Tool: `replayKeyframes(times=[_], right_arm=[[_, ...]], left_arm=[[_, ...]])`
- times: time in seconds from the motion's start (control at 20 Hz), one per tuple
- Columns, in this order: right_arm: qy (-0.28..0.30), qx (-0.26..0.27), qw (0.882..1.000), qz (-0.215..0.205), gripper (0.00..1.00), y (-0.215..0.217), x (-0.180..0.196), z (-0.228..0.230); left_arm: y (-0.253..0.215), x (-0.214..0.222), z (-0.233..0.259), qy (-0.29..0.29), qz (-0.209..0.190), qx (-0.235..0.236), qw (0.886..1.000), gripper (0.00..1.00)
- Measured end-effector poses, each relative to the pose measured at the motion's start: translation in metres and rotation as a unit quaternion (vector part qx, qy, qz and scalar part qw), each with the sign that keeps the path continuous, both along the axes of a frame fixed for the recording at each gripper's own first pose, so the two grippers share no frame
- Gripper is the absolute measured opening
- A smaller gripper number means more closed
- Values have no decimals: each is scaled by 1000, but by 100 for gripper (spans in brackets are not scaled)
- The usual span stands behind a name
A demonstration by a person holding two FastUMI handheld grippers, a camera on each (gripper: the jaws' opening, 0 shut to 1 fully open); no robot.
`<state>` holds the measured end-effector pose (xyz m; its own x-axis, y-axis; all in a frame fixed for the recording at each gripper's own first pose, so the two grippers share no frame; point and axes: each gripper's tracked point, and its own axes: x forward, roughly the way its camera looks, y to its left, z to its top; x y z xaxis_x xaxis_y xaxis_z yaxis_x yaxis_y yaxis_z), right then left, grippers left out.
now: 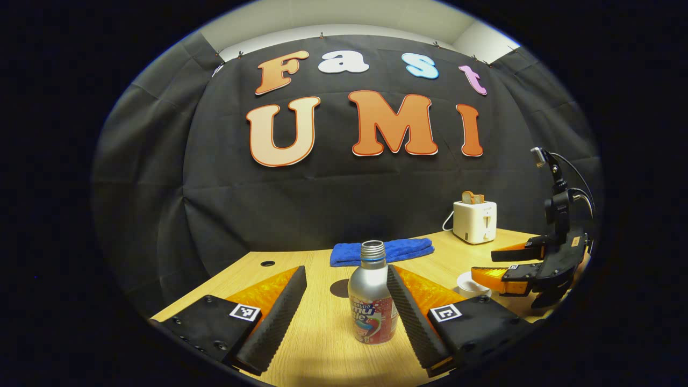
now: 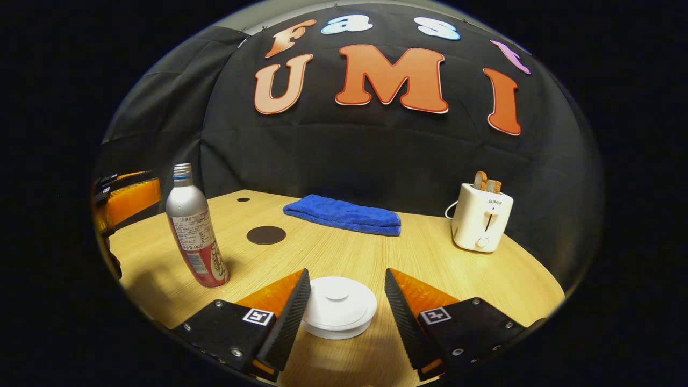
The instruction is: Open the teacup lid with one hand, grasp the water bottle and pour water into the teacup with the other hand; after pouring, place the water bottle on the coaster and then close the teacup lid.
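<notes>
A silver bottle (image 1: 372, 301) with a red label and no cap stands upright on the wooden table, between the fingers of my left gripper (image 1: 346, 306), which is open; the right-hand finger is close to it, the left one apart. The same bottle (image 2: 193, 231) appears at the left of the right gripper view. A white teacup with its lid on (image 2: 338, 306) sits between the fingers of my right gripper (image 2: 346, 303), open and not touching it. The cup (image 1: 472, 284) also shows below my right gripper (image 1: 516, 266) in the left gripper view. A dark round coaster (image 2: 266, 235) lies behind the bottle.
A folded blue towel (image 2: 344, 215) lies at the back of the table. A white toaster (image 2: 482, 217) with bread in it stands at the back right, its cord trailing behind. A small hole (image 2: 243, 199) marks the table (image 2: 430, 258) at the far left.
</notes>
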<state>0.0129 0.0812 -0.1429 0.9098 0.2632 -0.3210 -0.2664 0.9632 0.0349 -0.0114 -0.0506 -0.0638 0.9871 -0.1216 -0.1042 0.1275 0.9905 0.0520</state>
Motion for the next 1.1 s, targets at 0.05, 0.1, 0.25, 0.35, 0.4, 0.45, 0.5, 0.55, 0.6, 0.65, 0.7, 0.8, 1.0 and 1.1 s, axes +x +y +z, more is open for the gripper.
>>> replayKeyframes(times=[0.05, 0.1, 0.25, 0.35, 0.4, 0.45, 0.5, 0.55, 0.6, 0.65, 0.7, 0.8, 1.0, 1.1], right_arm=[[2, -4, 1000, 6, 80, 3, 0, -3], [3, -9, 1000, 9, 76, 4, 2, -6], [6, -15, 1000, 14, 74, 10, 9, -10], [10, -8, 1000, 22, 60, 14, 8, -11], [10, -8, 1000, 24, 54, 16, 8, -12], [9, -11, 1000, 25, 51, 16, 8, -11], [8, -15, 999, 28, 43, 16, 9, -11], [6, -18, 1000, 25, 46, 14, 11, -9], [6, -18, 1000, 18, 36, 11, 14, -9], [12, -17, 1000, 17, 29, 9, 14, -12], [12, -13, 1000, 19, 27, 11, 14, -10], [15, -11, 1000, 16, 25, 9, 15, -11], [15, -4, 1000, 19, 21, 9, 12, -11], [9, -1, 1000, 16, 21, 7, 11, -7]], left_arm=[[0, -1, -1, 1, 0, -1, 1000, 100], [1, -1, -2, 2, 0, -2, 1000, 99], [-1, 2, -6, 7, -1, -3, 1000, 99], [-1, 4, -9, 10, -3, -4, 1000, 99], [-1, 4, -9, 11, -3, -4, 1000, 99], [-1, 3, -11, 13, -3, -4, 1000, 99], [-2, 4, -10, 13, -4, -5, 1000, 100], [-2, 5, -12, 15, -4, -4, 1000, 99], [-3, 6, -13, 15, -4, -4, 1000, 99], [-3, 5, -14, 15, -4, -4, 1000, 100], [-3, 5, -15, 16, -4, -4, 1000, 100], [-2, 6, -15, 18, -4, -5, 1000, 100], [-2, 6, -18, 21, -3, -6, 1000, 100], [-4, 5, -18, 22, -5, -8, 1000, 100]])
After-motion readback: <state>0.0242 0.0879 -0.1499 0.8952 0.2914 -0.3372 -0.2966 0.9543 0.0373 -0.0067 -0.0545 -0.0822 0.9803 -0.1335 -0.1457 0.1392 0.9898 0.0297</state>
